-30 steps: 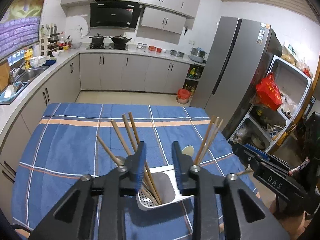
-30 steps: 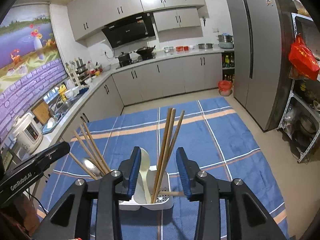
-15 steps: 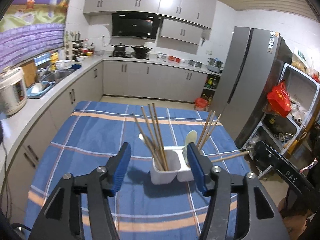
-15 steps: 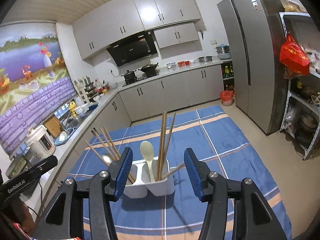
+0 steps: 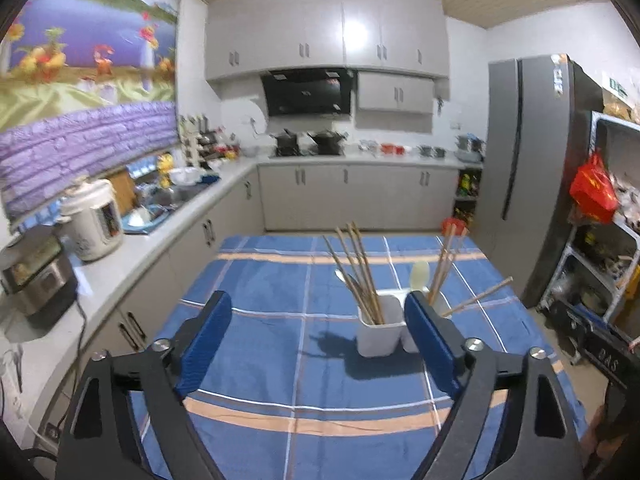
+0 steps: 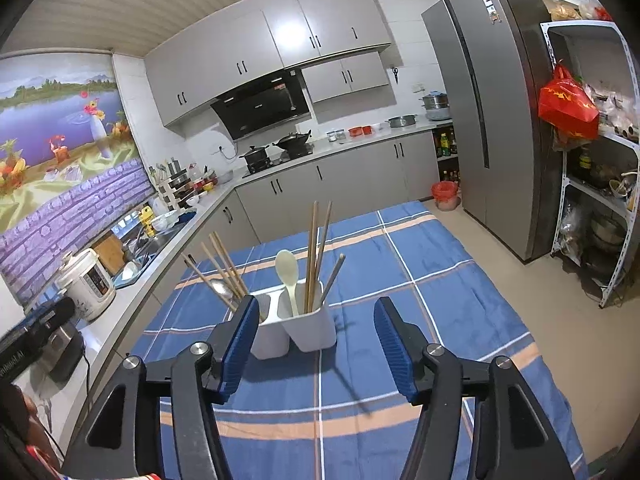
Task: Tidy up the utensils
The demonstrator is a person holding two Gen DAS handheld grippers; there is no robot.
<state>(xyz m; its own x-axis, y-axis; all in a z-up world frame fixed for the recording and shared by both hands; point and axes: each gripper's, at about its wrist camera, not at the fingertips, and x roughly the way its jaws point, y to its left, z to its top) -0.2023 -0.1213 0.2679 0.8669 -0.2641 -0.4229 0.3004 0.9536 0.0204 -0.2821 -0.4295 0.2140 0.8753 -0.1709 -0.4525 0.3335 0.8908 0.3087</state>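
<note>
A white two-part utensil holder (image 5: 380, 330) (image 6: 308, 328) stands on the blue plaid tablecloth (image 5: 280, 280). Its left part holds wooden chopsticks (image 5: 358, 272) (image 6: 220, 264) and a metal spoon. Its right part holds a cream spoon (image 5: 420, 274) (image 6: 287, 266) and more chopsticks (image 5: 444, 264) (image 6: 316, 248), one leaning far out to the right (image 5: 480, 296). My left gripper (image 5: 317, 298) hangs back from the holder, jaws opening, nothing between them. The right gripper (image 6: 317, 304) also stays short of the holder, jaws opening and empty. Its black body (image 5: 608, 360) shows at the right edge of the left wrist view.
A kitchen counter (image 5: 160, 236) with a rice cooker (image 5: 94, 224), a sink and a stove runs along the left and back. A grey fridge (image 5: 520, 176) and a metal shelf rack (image 6: 600, 200) with a red bag (image 6: 566, 106) stand to the right of the table.
Both grippers have drawn back and up from the holder, which now looks smaller and farther off. Both pairs of jaws have spread wider.
</note>
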